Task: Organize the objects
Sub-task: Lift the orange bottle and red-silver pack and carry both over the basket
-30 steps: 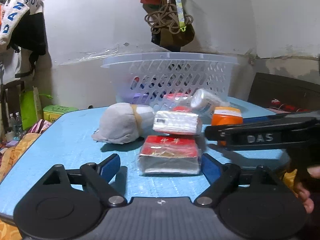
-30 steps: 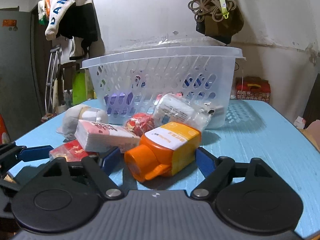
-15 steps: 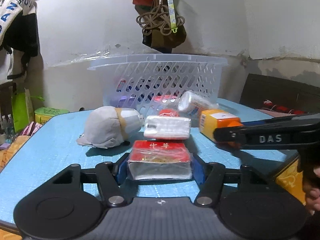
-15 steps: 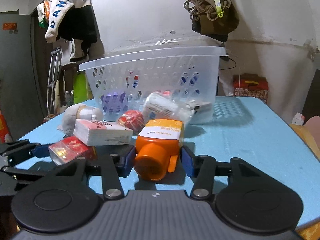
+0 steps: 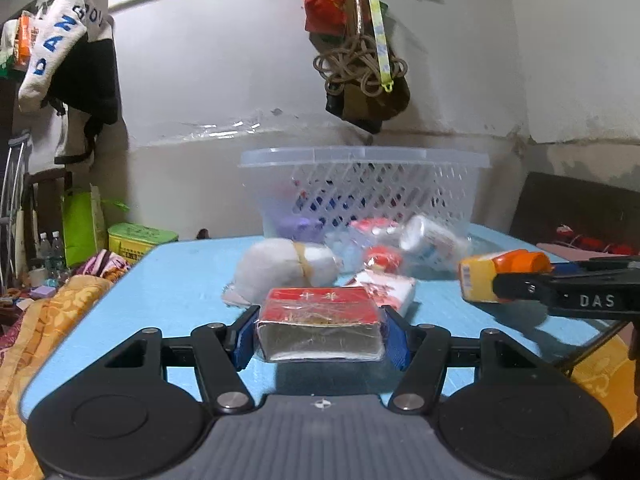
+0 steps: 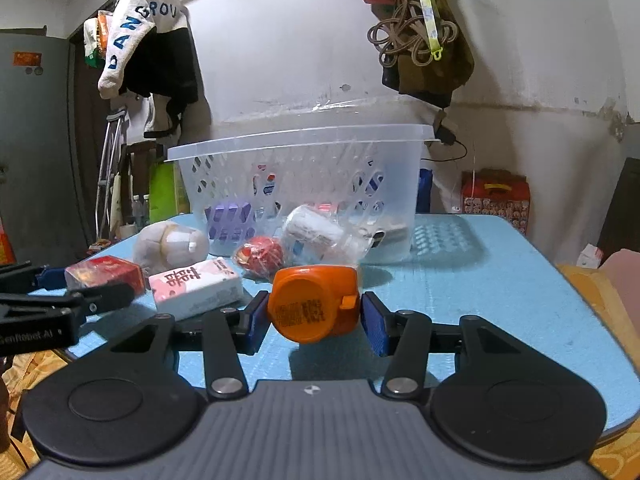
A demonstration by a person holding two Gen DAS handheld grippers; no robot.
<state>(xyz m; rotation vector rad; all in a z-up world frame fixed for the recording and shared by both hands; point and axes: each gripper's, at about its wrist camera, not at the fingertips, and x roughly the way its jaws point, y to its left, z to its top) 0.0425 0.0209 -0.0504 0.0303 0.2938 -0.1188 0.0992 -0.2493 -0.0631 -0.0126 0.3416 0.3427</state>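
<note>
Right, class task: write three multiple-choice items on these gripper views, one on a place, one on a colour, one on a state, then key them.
1. Where is the clear plastic lattice basket?
A. on the blue table, behind the loose items
B. on the floor
C. in a gripper

2. What colour is the cap of the squat bottle?
A. green
B. orange
C. white

3. What is the left gripper doing?
A. hanging open
B. shut on nothing
C. shut on the red foil-wrapped packet

Key: A, the basket stands at the table's far side; B, the cap faces the right wrist camera; C, both pads press the packet's sides.
</note>
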